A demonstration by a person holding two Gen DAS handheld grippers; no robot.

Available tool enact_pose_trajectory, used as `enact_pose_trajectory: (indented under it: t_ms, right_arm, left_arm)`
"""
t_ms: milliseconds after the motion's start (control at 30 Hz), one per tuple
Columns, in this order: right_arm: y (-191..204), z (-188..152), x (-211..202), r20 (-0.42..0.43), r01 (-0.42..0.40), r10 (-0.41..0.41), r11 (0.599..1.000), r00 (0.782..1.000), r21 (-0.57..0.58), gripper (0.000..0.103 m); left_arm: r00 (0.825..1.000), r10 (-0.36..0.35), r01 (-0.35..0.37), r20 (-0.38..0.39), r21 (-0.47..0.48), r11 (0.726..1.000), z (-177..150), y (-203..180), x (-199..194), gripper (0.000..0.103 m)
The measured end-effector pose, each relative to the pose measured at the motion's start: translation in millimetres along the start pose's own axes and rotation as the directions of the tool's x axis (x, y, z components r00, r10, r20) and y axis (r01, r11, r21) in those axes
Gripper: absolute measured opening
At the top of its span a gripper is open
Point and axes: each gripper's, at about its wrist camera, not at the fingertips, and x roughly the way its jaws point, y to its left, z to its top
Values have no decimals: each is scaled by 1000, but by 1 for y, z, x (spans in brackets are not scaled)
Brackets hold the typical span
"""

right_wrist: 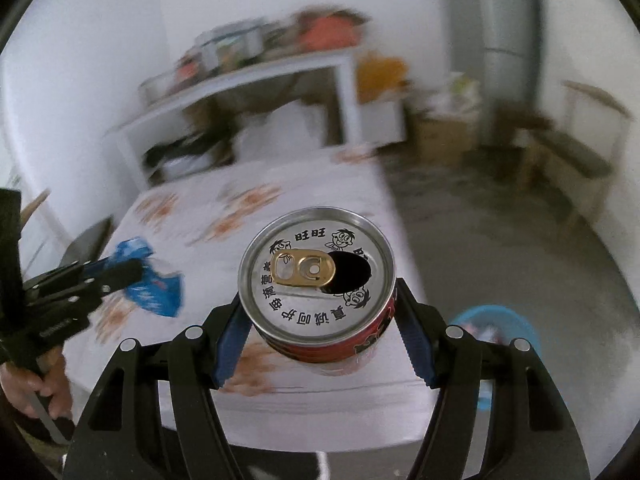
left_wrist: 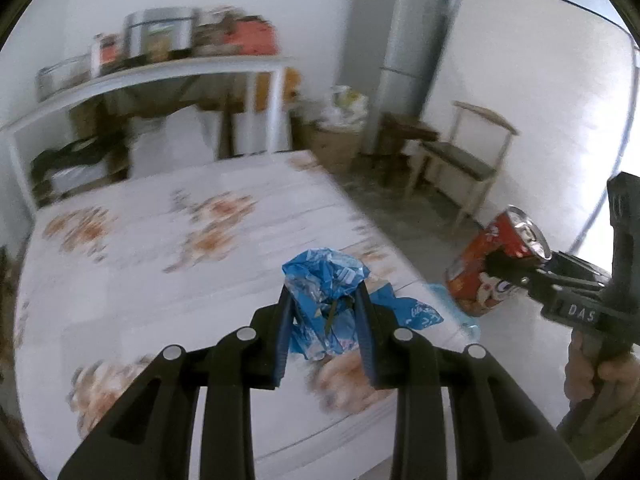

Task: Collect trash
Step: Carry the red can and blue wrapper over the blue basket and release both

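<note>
Trash is picked up but not binned: the left gripper (left_wrist: pixel 324 316) pinches a crumpled blue wrapper (left_wrist: pixel 320 280) and the right gripper (right_wrist: pixel 320 320) clamps an opened red can (right_wrist: pixel 318 276) above the table's (right_wrist: pixel 340 400) near edge, beside the blue bin (right_wrist: pixel 496 320) on the floor.

Left wrist view taken from behind left gripper (left_wrist: pixel 323 300), aimed forward and downward along fingers; blue wrapper (left_wrist: pixel 324 280) seen very close, table with floral cloth (left_wrist: pixel 160 264) beyond, shelf (left_wrist: pixel 160 76) and fridge (left_wrist: pixel 394 52) far. Right wrist view taken likewise from behind right gripper (right_wrist: pixel 320 308); red can (right_wrist: pixel 316 276) fills centre at close range. Table, shelf, fridge, chair (left_wrist: pixel 460 156) shared by both. Each gripper caught at edge of other view. Background blurred.
</note>
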Motion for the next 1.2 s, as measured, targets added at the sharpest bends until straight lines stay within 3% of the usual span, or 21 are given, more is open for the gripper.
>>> enact_pose_trajectory:
  t_ms: [133, 267, 400, 600, 867, 900, 967, 1000, 1067, 1100, 1167, 1200]
  right_arm:
    - [-64, -6, -28, 29, 119, -124, 985, 992, 126, 64]
    - [-127, -29, -37, -19, 192, -195, 943, 981, 272, 64]
    - [-166, -58, -22, -99, 194, -168, 902, 981, 386, 64]
    - [-206, -92, 18, -193, 184, -95, 838, 976, 514, 64]
    - [-242, -100, 77, -234, 147, -2, 782, 972, 606, 64]
    - [-247, -102, 87, -238, 146, 6, 775, 971, 615, 66]
    - [-259, -111, 106, -239, 134, 27, 762, 971, 633, 76]
    - [-264, -117, 114, -250, 145, 27, 755, 968, 640, 78]
    - [-274, -130, 128, -305, 206, 7, 723, 952, 660, 78]
    - [-278, -136, 129, -312, 215, 10, 704, 950, 677, 78]
    - [-283, -149, 120, -299, 209, 16, 680, 954, 703, 78]
    - [-283, -153, 114, -295, 209, 11, 679, 956, 704, 78]
  left_arm:
    - [994, -106, 108, -30, 59, 992, 26, -41, 28, 28]
    - [974, -196, 206, -112, 80, 975, 39, -81, 66, 28]
    - [943, -260, 282, -206, 86, 955, 42, -123, 108, 28]
    - [896, -269, 323, -353, 102, 941, 33, -178, 178, 28]
    - [865, -252, 340, -434, 138, 930, 40, -240, 254, 29]
    - [859, -260, 350, -441, 137, 927, 40, -246, 262, 32]
    - [840, -260, 363, -476, 136, 922, 39, -258, 284, 56]
    - [841, -243, 346, -483, 135, 929, 37, -260, 292, 68]
    - [845, -246, 332, -476, 107, 937, 37, -255, 298, 69]
    - [838, -266, 342, -477, 77, 937, 37, -249, 297, 69]
    - [829, -305, 363, -469, 36, 931, 36, -238, 291, 69]
    - [832, -305, 361, -463, 36, 932, 37, -234, 287, 69]
